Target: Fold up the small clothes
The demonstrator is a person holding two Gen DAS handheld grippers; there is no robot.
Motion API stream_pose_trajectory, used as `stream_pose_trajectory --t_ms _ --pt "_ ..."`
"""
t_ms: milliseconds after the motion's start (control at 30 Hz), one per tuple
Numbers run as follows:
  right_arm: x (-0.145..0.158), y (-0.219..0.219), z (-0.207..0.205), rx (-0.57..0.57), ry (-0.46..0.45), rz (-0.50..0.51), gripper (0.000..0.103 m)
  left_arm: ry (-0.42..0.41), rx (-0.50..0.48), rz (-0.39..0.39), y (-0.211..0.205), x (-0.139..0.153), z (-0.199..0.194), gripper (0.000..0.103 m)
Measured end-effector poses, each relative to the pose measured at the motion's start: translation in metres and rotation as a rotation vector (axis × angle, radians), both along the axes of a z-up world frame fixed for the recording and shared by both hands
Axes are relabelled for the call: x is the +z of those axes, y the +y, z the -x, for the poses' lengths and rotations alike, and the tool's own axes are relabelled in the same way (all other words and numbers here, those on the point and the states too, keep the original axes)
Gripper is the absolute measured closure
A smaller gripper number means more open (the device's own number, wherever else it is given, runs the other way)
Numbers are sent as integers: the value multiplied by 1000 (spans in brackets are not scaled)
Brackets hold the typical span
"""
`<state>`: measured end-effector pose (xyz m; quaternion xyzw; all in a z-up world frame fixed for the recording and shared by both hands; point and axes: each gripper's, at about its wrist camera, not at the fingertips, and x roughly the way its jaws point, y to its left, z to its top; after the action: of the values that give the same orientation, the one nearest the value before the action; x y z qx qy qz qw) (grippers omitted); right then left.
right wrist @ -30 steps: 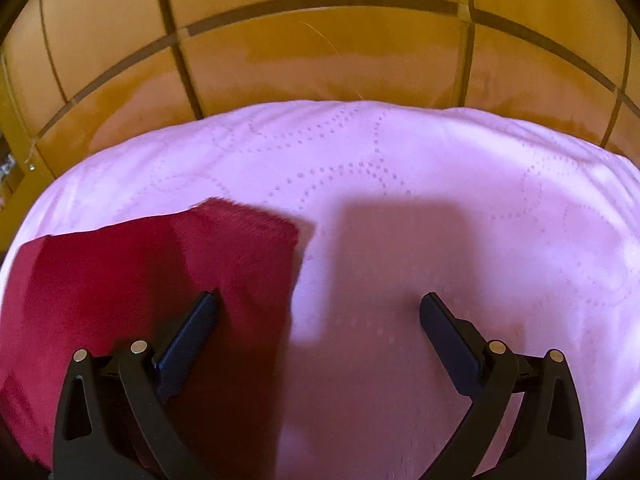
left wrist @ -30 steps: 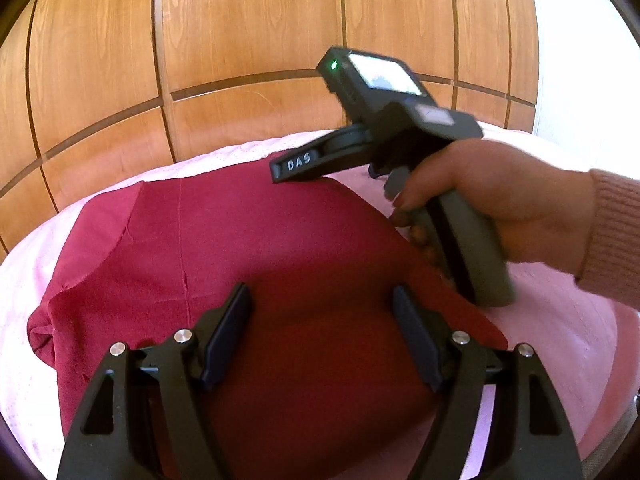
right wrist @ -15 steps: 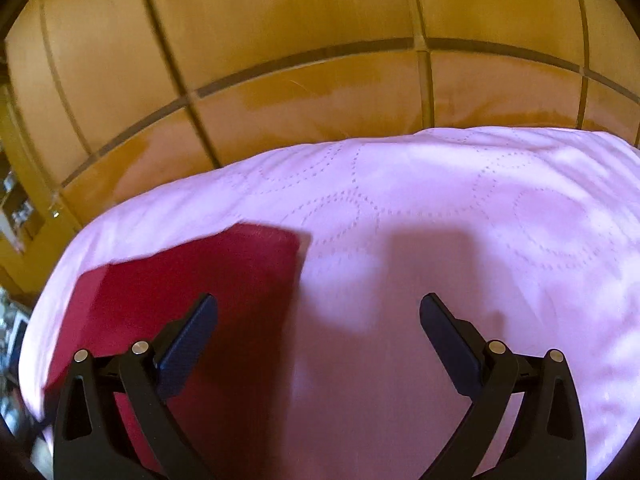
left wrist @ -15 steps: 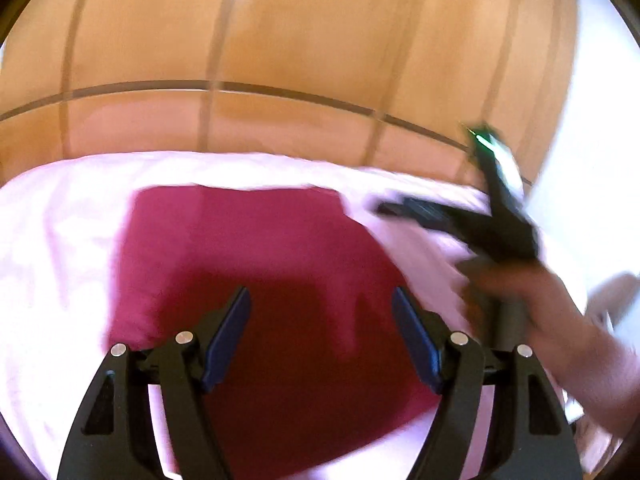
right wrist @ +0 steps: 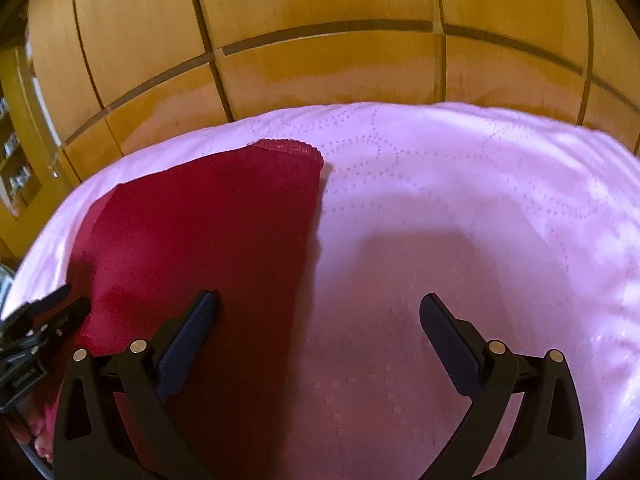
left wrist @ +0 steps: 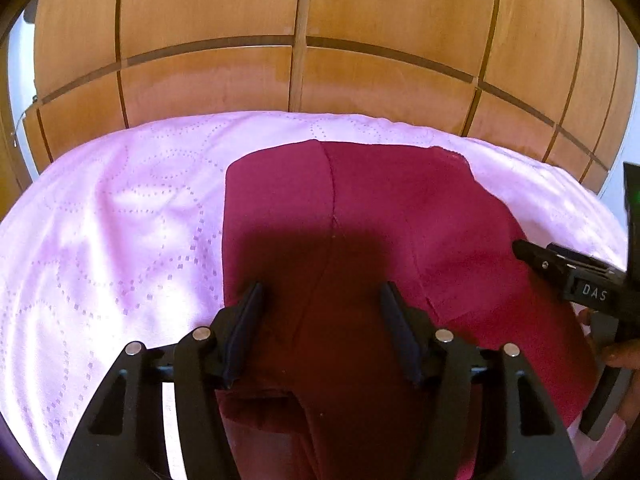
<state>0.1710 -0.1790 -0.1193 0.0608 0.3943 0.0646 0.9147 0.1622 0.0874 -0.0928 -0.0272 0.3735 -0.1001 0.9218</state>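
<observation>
A dark red garment (left wrist: 360, 216) lies flat on a pink quilted bedspread (left wrist: 120, 216). It also shows in the right wrist view (right wrist: 208, 224), left of centre. My left gripper (left wrist: 320, 300) is open and empty, hovering over the garment's near part. My right gripper (right wrist: 318, 312) is open and empty, its left finger over the garment's right edge and its right finger over bare bedspread (right wrist: 480, 208). The right gripper's body shows at the right edge of the left wrist view (left wrist: 576, 276). The left gripper's body shows at the left edge of the right wrist view (right wrist: 32, 328).
Wooden wardrobe doors (left wrist: 300, 48) stand right behind the bed's far edge and also show in the right wrist view (right wrist: 320, 52). A shelf with small items (right wrist: 16, 160) is at the far left.
The left gripper has swung left and now faces the garment squarely. The right gripper has moved to the garment's right side. Both stayed open.
</observation>
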Motion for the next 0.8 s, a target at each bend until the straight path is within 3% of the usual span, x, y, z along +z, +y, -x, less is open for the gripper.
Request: stream_pose_trajectory --t_ms 67,100,133,200,333,500,700,800 --pt "2 -7 0 -3 17 -46 4 -1 -3 54 4 10 5 43" --pt "5 -9 2 -8 21 -64 4 -9 -3 97 9 17 9 36" --pt "8 -13 4 -14 25 -88 4 -18 5 131 14 20 8 22" --pt "16 -22 14 7 9 -197 4 -47 54 179 27 28 15 10" --pt "19 -31 28 55 33 -316 4 48 118 317 56 20 10 10" --pt "7 -37 26 56 110 -441 12 175 101 379 59 -2 0 12" --pt "4 -22 27 91 146 -423 19 242 50 352 47 -18 -4 12" --pt "-1 -19 25 108 165 -448 30 250 33 362 47 -20 -8 15"
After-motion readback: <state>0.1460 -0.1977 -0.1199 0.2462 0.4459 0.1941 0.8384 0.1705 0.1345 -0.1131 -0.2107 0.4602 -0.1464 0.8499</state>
